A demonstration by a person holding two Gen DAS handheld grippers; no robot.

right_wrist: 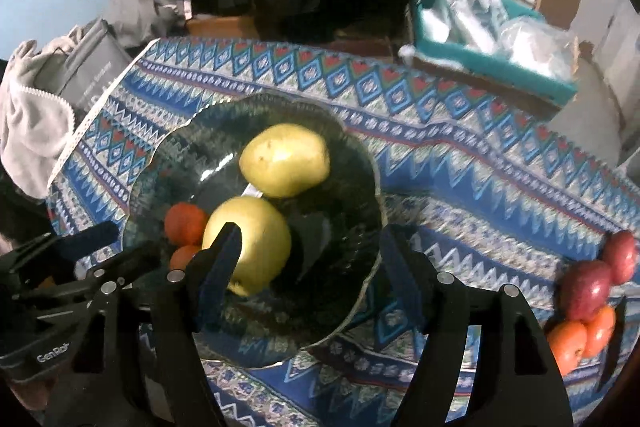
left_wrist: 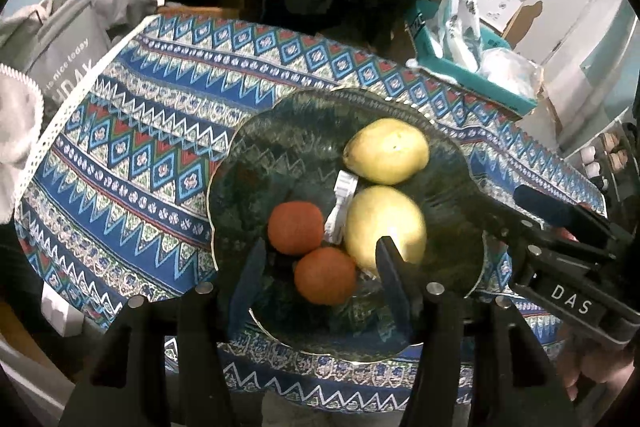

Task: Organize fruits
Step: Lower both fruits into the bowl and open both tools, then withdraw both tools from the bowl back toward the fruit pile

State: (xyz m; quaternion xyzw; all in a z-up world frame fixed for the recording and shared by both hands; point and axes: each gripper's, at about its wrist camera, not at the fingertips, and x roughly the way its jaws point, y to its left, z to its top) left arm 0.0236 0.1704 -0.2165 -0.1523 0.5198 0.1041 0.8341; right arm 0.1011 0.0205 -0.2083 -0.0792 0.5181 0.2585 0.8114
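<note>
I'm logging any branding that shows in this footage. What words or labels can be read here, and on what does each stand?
"DAS": white letters on the right gripper, seen in the left wrist view.
"GenRob", cut off: on the left gripper, seen in the right wrist view.
"nice today": on the grey bag; the larger letters below it are partly hidden.
Print on the teal box: too blurred to read.

One dark glass plate (left_wrist: 256, 147) sits on the patterned cloth (left_wrist: 140, 131) over the bench. On the plate lie two yellow-green mangoes, the far one (left_wrist: 386, 151) and the near one (left_wrist: 384, 225), and two orange-red tangerines, one farther (left_wrist: 295, 227) and one nearer (left_wrist: 325, 275). One small white plastic piece (left_wrist: 340, 207) lies between them. Off the plate, at the right edge of the right wrist view, two red apples (right_wrist: 586, 291) (right_wrist: 620, 255) and two oranges (right_wrist: 567, 345) (right_wrist: 600, 329) lie together.
</note>
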